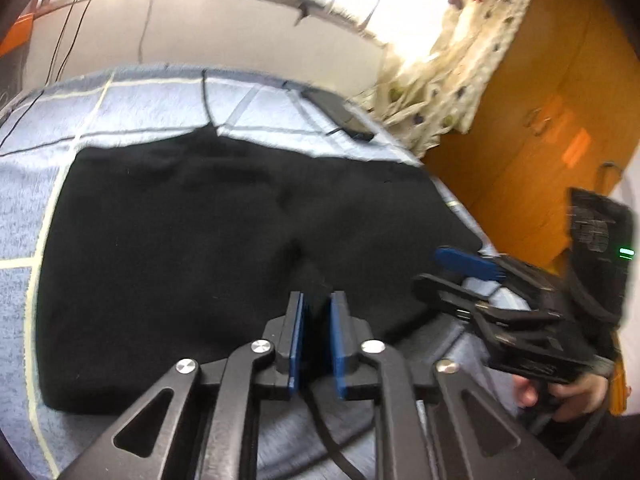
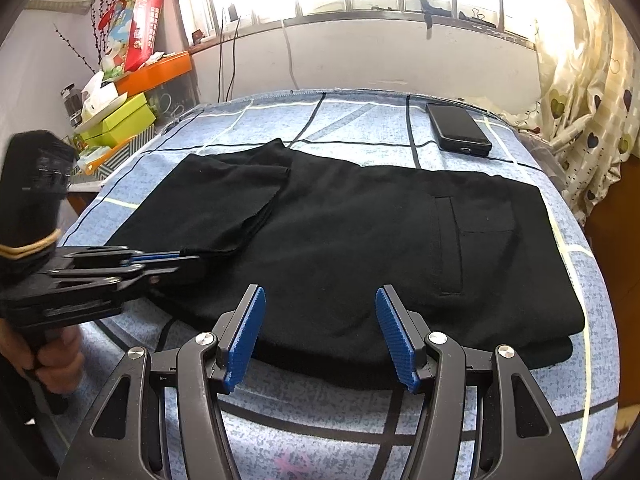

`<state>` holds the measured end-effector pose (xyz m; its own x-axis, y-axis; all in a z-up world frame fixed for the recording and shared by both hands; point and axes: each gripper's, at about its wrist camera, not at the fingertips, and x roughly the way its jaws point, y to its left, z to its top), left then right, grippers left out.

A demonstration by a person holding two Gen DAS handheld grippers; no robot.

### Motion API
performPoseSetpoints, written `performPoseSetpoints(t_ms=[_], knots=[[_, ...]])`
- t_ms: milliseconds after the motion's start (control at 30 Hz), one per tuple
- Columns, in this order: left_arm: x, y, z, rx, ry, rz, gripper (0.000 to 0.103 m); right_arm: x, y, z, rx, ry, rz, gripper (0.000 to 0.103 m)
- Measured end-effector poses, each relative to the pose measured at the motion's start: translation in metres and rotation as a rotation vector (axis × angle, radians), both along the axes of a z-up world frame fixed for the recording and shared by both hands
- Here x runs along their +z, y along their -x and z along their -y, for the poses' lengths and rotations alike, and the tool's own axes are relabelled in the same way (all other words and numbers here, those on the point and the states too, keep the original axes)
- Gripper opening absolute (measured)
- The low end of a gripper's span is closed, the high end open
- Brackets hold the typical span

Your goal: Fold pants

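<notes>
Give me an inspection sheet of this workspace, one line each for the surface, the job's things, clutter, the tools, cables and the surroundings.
Surface: bed with blue checked sheet, flat.
Job's things: black pants lie partly folded, leg ends doubled over at the left, pocket facing up at the right.
Clutter: black phone on the sheet beyond the pants, not touching them.
Tools: left tool over the pants' near edge, jaws narrowly apart, nothing clearly pinched; right tool wide open above the near edge, empty.
Cables: thin black cable across the sheet near the phone; more hang down the wall under the window.
Surroundings: window, heart-print curtain, orange cabinet, boxes stacked at the left.
</notes>
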<state>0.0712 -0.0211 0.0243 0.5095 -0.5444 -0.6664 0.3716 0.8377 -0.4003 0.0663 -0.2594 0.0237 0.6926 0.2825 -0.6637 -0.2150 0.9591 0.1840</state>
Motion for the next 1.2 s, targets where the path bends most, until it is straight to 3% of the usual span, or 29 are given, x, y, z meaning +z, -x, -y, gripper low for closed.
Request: performPoseSetpoints(t_ms=[133, 267, 400, 433, 533, 600, 700, 867, 967, 1033, 1200], knots=[[0.020, 0.011, -0.025, 0.074, 0.018, 0.057, 0.016, 0.005, -0.008, -0.007, 0.016, -0.023, 0.001, 0.059], [0.020, 0.005, -0.056, 0.265, -0.104, 0.090, 0.016, 0.008, -0.018, -0.025, 0.086, -0.077, 0.005, 0.057], [0.004, -0.002, -0.081, 0.384, -0.165, 0.034, 0.016, 0.006, -0.033, -0.052, 0.161, -0.106, 0.001, 0.033], [-0.001, -0.002, -0.085, 0.391, -0.166, 0.022, 0.016, 0.004, -0.037, -0.057, 0.174, -0.110, -0.005, 0.023], [-0.017, -0.009, -0.090, 0.395, -0.172, -0.045, 0.016, -0.012, -0.055, -0.074, 0.204, -0.078, -0.063, 0.021], [-0.016, -0.007, -0.088, 0.384, -0.193, -0.028, 0.016, -0.017, -0.059, -0.074, 0.199, -0.060, -0.075, 0.019], [-0.009, -0.013, -0.088, 0.357, -0.182, -0.033, 0.016, -0.011, -0.065, -0.070, 0.181, -0.050, -0.079, 0.019], [0.007, -0.052, -0.078, 0.357, -0.241, 0.038, 0.016, 0.000, -0.082, -0.070, 0.195, -0.080, -0.060, 0.019], [-0.003, -0.084, -0.079, 0.360, -0.253, -0.018, 0.016, -0.016, -0.100, -0.074, 0.186, -0.033, -0.119, 0.019], [-0.012, -0.096, -0.081, 0.369, -0.263, -0.058, 0.016, -0.011, -0.106, -0.067, 0.161, -0.037, -0.117, 0.019], [-0.005, -0.109, -0.080, 0.374, -0.282, -0.012, 0.016, 0.004, -0.120, -0.059, 0.155, -0.075, -0.059, 0.019]])
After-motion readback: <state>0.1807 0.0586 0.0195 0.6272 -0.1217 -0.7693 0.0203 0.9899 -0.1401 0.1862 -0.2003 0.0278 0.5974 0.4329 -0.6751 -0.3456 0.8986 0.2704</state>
